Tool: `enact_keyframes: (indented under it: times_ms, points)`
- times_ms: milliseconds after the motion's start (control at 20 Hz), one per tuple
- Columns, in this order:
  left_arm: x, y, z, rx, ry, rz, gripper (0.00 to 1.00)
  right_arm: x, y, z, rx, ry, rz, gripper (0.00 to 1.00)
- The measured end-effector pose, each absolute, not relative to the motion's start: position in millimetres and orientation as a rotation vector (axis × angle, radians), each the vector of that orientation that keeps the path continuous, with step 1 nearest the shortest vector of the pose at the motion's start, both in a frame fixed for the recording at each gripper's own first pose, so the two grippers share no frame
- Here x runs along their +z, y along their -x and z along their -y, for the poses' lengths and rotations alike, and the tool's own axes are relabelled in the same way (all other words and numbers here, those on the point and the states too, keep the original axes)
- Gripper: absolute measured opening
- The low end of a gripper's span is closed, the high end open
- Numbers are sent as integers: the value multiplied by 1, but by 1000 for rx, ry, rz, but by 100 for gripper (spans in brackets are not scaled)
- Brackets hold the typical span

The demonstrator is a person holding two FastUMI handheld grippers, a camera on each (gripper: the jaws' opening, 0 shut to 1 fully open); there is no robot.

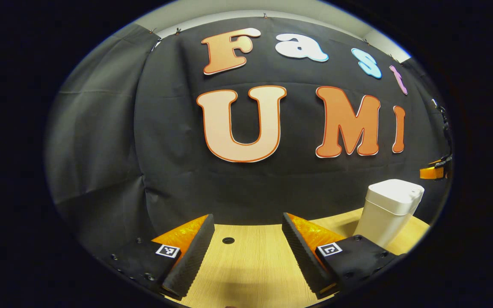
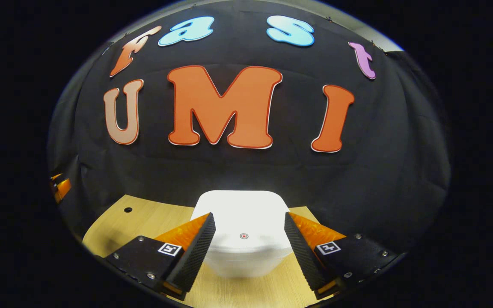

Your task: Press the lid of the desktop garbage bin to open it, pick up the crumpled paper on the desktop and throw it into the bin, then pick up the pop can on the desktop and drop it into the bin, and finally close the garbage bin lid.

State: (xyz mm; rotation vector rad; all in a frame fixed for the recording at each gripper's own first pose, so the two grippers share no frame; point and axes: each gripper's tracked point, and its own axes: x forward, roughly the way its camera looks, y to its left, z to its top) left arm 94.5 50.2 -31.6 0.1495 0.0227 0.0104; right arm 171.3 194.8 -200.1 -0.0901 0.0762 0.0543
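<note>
Hovering released, right gripper (image 2: 246,246) frames the bin (image 2: 246,231) at twelve o'clock: light, slick plastic—press its lid (image 2: 244,235) centre.

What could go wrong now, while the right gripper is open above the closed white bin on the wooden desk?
1. The right gripper hangs open over the bin lid; its spread fingers could straddle the lid's small centre mark and fail to press it.
2. In the left gripper view the bin stands near the desk edge; an off-centre push might shift or tip it.
</note>
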Motion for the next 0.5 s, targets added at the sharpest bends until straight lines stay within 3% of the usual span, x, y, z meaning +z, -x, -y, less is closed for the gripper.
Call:
enact_keyframes:
  times_ms: [500]
  points:
    - [-24,-80,-57,40,-153,-2,100,-214,-124,-188,39,-24,-32,98]
